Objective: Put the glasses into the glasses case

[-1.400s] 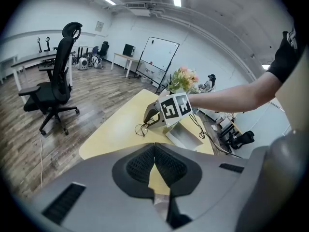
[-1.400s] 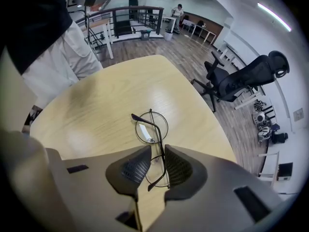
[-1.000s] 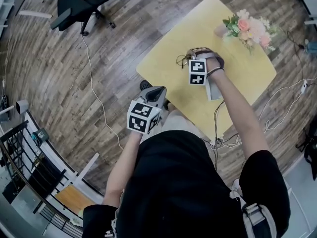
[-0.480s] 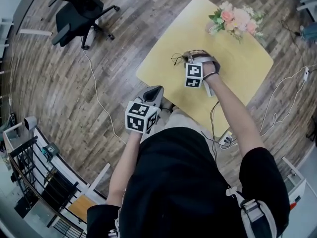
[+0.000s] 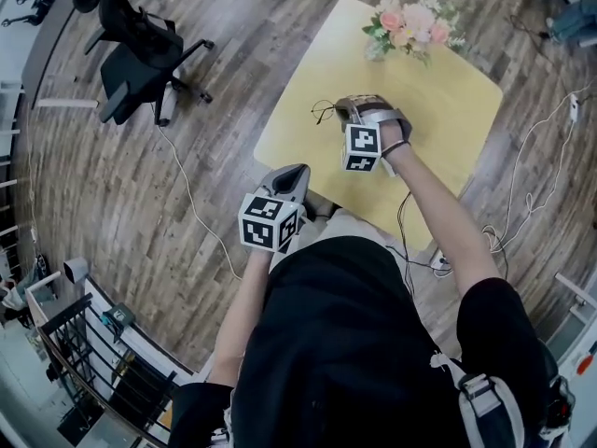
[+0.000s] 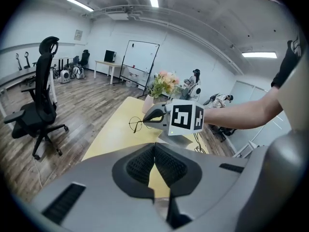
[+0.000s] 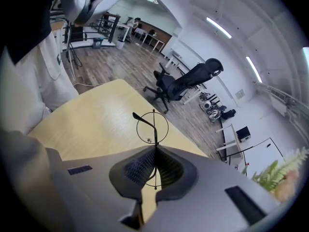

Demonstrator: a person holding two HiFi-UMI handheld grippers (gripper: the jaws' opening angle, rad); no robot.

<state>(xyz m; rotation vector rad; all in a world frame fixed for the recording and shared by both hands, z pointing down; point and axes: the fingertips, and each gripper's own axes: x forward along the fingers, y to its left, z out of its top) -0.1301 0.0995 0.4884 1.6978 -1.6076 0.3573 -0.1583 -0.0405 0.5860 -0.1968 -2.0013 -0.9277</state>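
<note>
Glasses [image 7: 154,129] pinched in clenched fingers of right gripper [image 7: 155,149] over table [image 5: 448,101]; left gripper [image 6: 154,151] fingers pressed together, empty.

Your right gripper [image 5: 343,110] has the glasses [image 5: 324,112] above the table [image 5: 438,110], flowers [image 5: 406,24] at its far edge, chair [image 5: 131,54] far left on the floor [image 5: 215,157].

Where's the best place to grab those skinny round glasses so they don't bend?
Probably the bridge, the short stiff bit between the two lenses, coming straight at the middle of the frame. The right claw is shut on the glasses about there, with one round lens poking out past its pads. The wire rims look thin and the side arms fold, so those are poorer places to pinch.
</note>
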